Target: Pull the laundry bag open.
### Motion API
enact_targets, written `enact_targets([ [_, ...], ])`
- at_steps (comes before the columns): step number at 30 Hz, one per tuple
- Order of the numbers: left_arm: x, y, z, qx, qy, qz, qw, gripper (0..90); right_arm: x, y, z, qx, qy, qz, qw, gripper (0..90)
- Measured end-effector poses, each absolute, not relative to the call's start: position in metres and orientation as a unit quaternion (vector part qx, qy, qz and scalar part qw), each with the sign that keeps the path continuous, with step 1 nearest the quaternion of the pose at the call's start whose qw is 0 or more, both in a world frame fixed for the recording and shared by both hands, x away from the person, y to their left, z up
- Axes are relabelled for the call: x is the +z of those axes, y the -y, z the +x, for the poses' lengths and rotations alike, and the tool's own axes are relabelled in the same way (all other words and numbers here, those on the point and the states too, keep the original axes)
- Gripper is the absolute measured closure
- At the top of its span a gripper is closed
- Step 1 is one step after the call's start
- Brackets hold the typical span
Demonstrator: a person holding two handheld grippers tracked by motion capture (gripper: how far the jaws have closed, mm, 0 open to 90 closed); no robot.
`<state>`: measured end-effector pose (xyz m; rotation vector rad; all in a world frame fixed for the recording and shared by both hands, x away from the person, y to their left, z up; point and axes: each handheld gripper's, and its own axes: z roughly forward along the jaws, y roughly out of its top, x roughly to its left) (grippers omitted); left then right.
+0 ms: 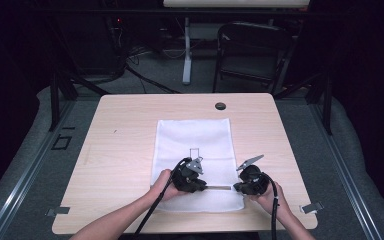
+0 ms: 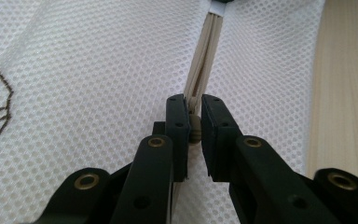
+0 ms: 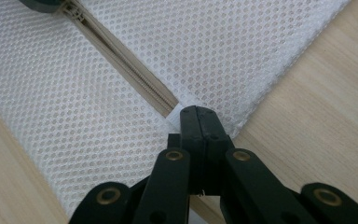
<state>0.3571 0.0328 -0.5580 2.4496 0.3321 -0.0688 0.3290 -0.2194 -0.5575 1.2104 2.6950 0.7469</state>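
1. High view: a white mesh bag (image 1: 194, 150) lies flat in the middle of the table (image 1: 115, 145), its zipper (image 1: 219, 188) running along the bag's near end, between the two grippers.
2. Left gripper (image 2: 194, 122): its jaws are nearly closed, pinching the small zipper pull (image 2: 195, 129); in the high view this gripper (image 1: 192, 182) sits over the bag's near end, left of the zipper's middle.
3. Right gripper (image 3: 198, 122): its jaws are fully closed on the bag's white fabric right at the zipper's end, close to the bag's corner; in the high view it (image 1: 240, 187) sits at the bag's near right side.
4. Progress, as I judge it: both grips are set, one anchoring the bag and one on the pull. The zipper teeth near the right gripper look closed; in the left gripper view the tapes just ahead of the pull seem to part. The slide itself is still ahead.
5. Room: bare wood surrounds the bag on all sides. The table's near edge is close behind the bag, so a sideways pull along the zipper has more room than a pull backward.
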Motion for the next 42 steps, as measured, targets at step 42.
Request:
enact_targets([
  [42, -0.552, -0.072, 0.349, -0.005, -0.142, 0.933, 0.33, 81.9, -0.557, 0.219, 0.329, 0.245, -0.881, 0.401, 0.044, 90.0],
])
